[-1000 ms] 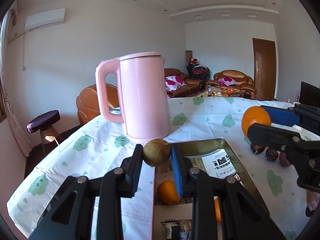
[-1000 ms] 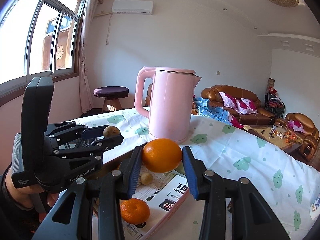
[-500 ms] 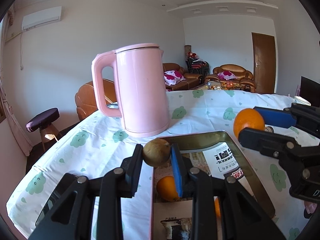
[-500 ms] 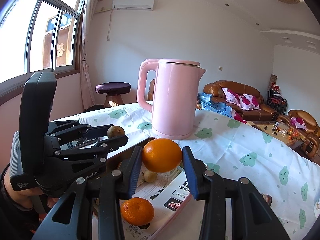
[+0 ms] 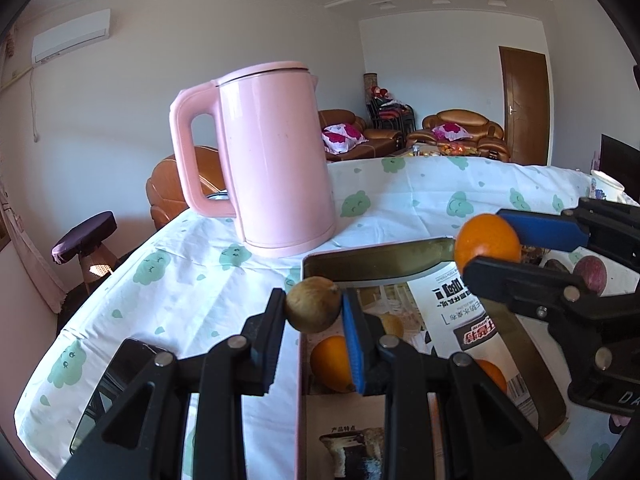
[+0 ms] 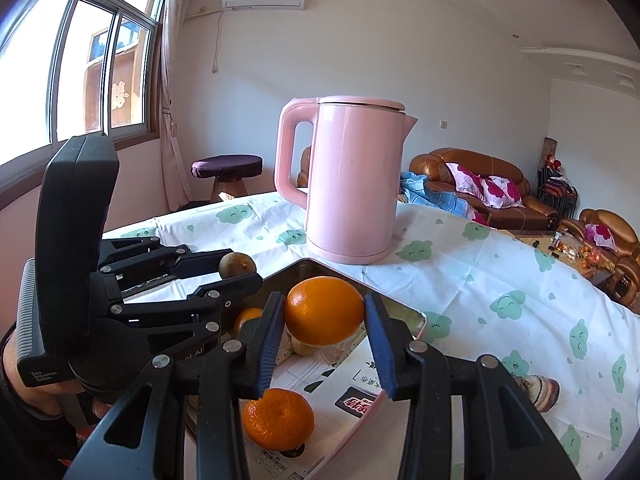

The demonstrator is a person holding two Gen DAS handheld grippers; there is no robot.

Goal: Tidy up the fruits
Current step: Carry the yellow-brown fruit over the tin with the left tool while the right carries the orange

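Left claw (image 5: 314,312) at lower centre of the left wrist view, clenched on a small brown fruit (image 5: 313,310), pinched between one black pad and one blue pad. Held above the near left edge of a metal tray (image 5: 372,261) with a pink outer rim, lined with printed paper (image 5: 448,300). Below the fruit, inside the tray, an orange (image 5: 330,362) partly hidden by the blue pad; a second orange patch further right, mostly covered by the claw's frame.

Right claw (image 6: 324,312) at lower centre of the right wrist view, clenched on a large orange (image 6: 325,311), gripped on both sides by blue pads. Hanging over the tray's far corner area, not touching the paper. Beneath it in that view, a mandarin (image 6: 278,418) lying on the paper at bottom centre, a pale small fruit just under the held orange, partly hidden.

Same large orange seen at right of the left wrist view, at the tray's far right rim. Dark purplish fruits (image 5: 588,276) on the counter just right of the tray, behind the right claw's arms.

Pink kettle (image 5: 264,160) upright on the counter's cloth (image 5: 180,292), white with green cloud faces, just beyond the tray's far edge, handle toward frame left. Dark phone-like slab at lower left of the left wrist view, lying on the cloth.
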